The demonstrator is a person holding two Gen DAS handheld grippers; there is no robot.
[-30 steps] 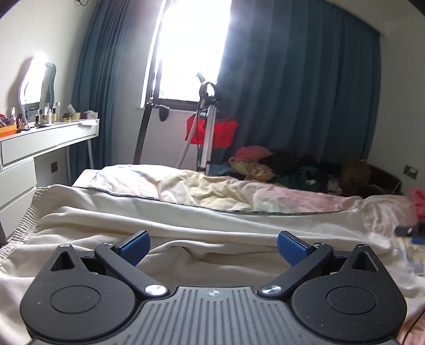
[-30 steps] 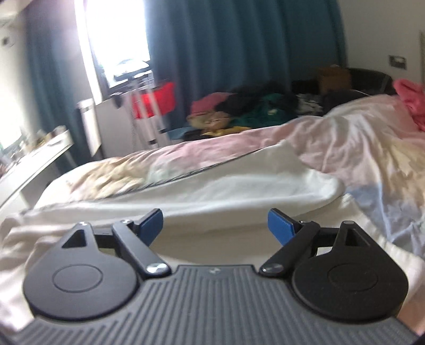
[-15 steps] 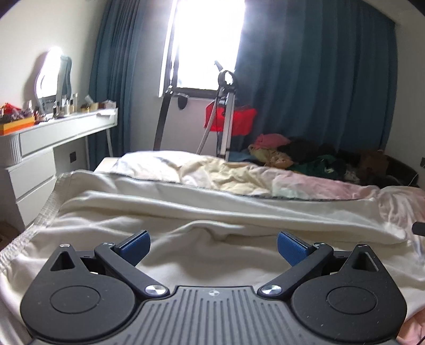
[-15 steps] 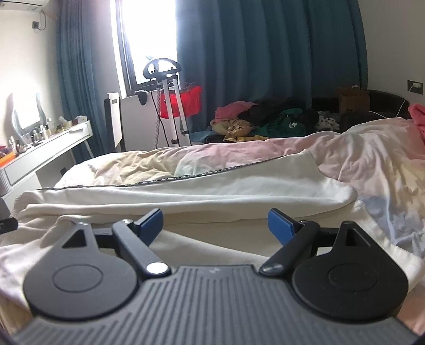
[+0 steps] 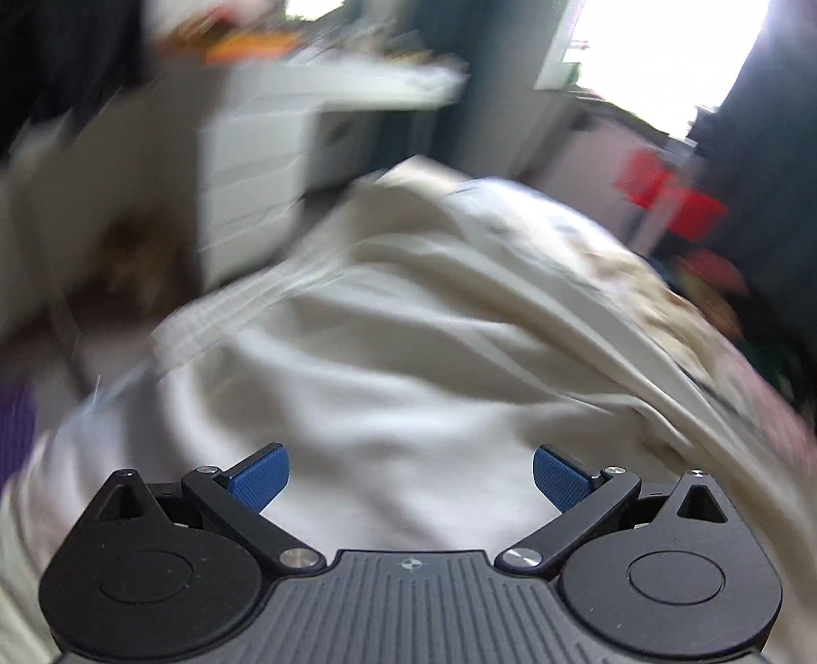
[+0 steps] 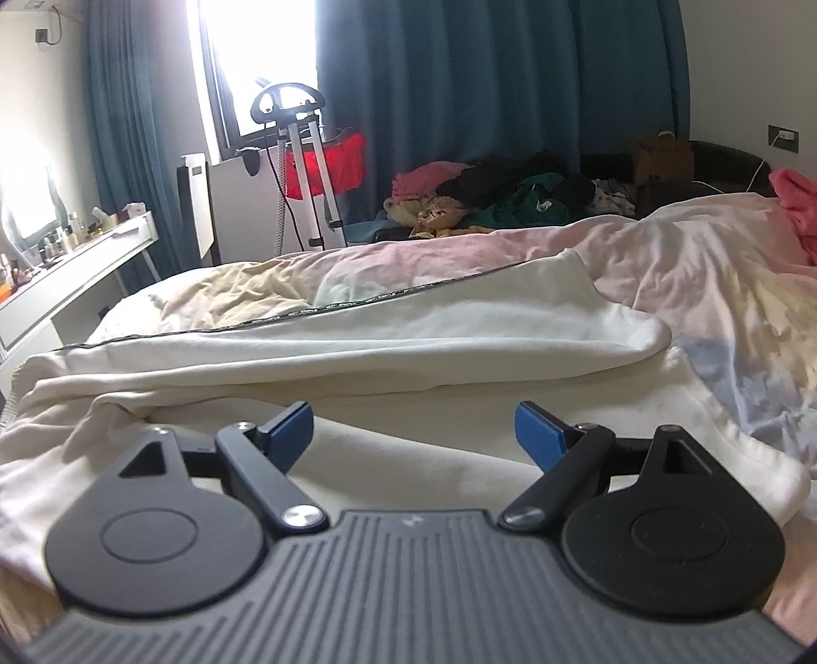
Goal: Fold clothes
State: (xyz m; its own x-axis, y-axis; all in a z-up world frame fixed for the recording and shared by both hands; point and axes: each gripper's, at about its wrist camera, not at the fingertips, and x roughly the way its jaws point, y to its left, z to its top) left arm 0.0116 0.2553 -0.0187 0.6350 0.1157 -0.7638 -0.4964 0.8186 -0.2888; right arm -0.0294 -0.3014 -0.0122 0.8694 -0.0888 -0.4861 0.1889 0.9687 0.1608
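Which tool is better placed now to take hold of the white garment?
Probably the right tool: it is open, with a sharp view over the white garment. The left tool is also open, but its view is blurred.

The left wrist view is smeared with motion blur: the white drawers (image 5: 255, 194), the clutter (image 5: 245, 41) on top of them and the red shape (image 5: 669, 199) by the window (image 5: 664, 51) have no clear outline, and the folds of the cream garment (image 5: 398, 368) run into streaks. A purple patch (image 5: 15, 434) at the left edge is cut off and cannot be identified. In the right wrist view the garment (image 6: 357, 347) runs out of the picture at the left and passes under the gripper body. The small items on the dresser (image 6: 76, 265) are too small to tell, and the clothes pile (image 6: 500, 199) is a tangle.
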